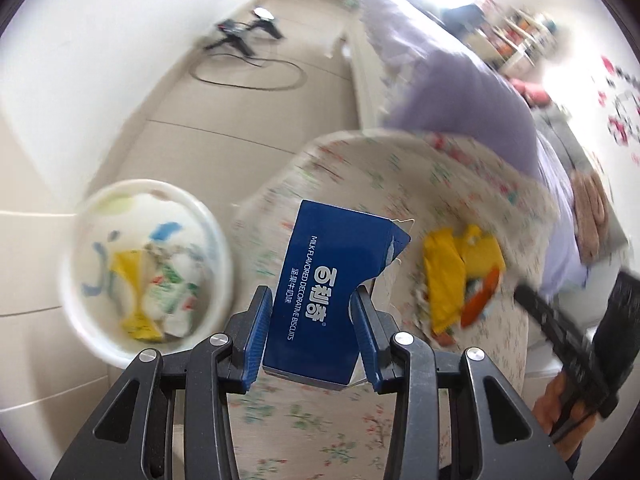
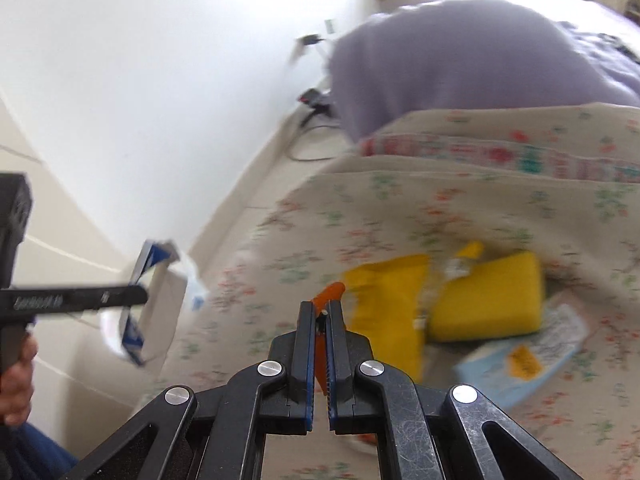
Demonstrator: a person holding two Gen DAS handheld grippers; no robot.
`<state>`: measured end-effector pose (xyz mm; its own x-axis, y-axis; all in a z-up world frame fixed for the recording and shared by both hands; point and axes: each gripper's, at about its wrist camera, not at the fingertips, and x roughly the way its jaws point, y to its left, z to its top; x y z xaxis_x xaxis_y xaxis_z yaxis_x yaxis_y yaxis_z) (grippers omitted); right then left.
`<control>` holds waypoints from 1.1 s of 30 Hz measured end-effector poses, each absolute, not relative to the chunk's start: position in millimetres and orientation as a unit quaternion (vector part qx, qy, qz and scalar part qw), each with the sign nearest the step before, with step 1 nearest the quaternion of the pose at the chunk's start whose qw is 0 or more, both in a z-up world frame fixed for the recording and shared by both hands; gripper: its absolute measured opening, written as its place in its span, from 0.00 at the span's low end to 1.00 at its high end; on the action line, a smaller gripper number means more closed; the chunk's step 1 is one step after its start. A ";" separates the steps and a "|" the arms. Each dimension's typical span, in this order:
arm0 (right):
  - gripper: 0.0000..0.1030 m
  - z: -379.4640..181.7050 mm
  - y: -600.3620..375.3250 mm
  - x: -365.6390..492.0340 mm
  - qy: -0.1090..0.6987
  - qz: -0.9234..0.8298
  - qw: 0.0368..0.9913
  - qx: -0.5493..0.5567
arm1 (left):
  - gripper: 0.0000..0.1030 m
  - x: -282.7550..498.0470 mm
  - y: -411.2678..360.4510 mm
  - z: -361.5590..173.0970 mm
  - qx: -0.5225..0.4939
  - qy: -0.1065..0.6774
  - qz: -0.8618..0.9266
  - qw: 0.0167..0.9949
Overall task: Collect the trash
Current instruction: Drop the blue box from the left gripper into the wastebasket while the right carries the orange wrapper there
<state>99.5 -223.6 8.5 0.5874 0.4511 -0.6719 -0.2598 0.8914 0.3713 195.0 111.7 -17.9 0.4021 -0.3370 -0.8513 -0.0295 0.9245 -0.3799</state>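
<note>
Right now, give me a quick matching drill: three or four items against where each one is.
Items:
1 blue biscuit box
2 orange wrapper
3 yellow packet
4 white bin

Places:
A on the floor
B lying on the floral cover
C in the right gripper
D in the left gripper

Pairs: 1-D, 2-C, 3-B, 4-A

Bin [image 1: 96, 344] left of bed [image 1: 320, 432]; wrappers [image 1: 452, 276] on bed.

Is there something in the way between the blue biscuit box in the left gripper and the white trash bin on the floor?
Nothing visible blocks it. The blue biscuit box is clamped in the left gripper above the edge of the floral cloth. The white bin stands open to the left, only bare floor around it.
</note>
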 end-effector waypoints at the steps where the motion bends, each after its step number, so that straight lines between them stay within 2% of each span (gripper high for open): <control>1: 0.02 8.1 -214.7 100.8 0.409 0.212 0.880 0.118 | 0.42 195.7 124.3 -17.0 -0.176 0.536 -0.080 0.821; 7: 0.02 3.5 -161.8 106.8 0.418 0.243 0.870 0.094 | 0.42 197.3 191.4 -27.8 -0.204 0.542 0.018 0.815; 16: 0.02 7.7 -87.5 119.8 0.408 0.299 0.857 0.102 | 0.43 202.1 216.0 -43.9 -0.223 0.557 0.039 0.799; 18: 0.02 7.7 -70.4 125.7 0.405 0.310 0.852 0.114 | 0.49 204.4 218.5 -47.6 -0.230 0.564 0.044 0.792; 19: 0.02 7.2 -63.5 127.8 0.405 0.314 0.850 0.119 | 0.58 204.6 220.0 -49.0 -0.233 0.565 0.050 0.790; 20: 0.02 6.2 -55.8 131.1 0.406 0.318 0.848 0.123 | 0.63 203.0 222.0 -48.2 -0.238 0.563 0.055 0.790; 27: 0.03 -13.5 -4.0 149.9 0.423 0.334 0.833 0.124 | 0.63 197.0 240.1 -40.0 -0.261 0.542 0.071 0.796; 30: 0.07 -25.7 16.3 156.6 0.442 0.337 0.824 0.111 | 0.63 194.3 250.1 -40.7 -0.284 0.535 0.083 0.791; 32: 0.27 -35.7 25.6 160.3 0.464 0.319 0.821 0.091 | 0.63 193.9 252.1 -41.4 -0.291 0.534 0.085 0.789; 33: 0.45 -39.2 24.9 159.9 0.468 0.313 0.821 0.091 | 0.63 193.4 252.7 -41.3 -0.293 0.534 0.084 0.789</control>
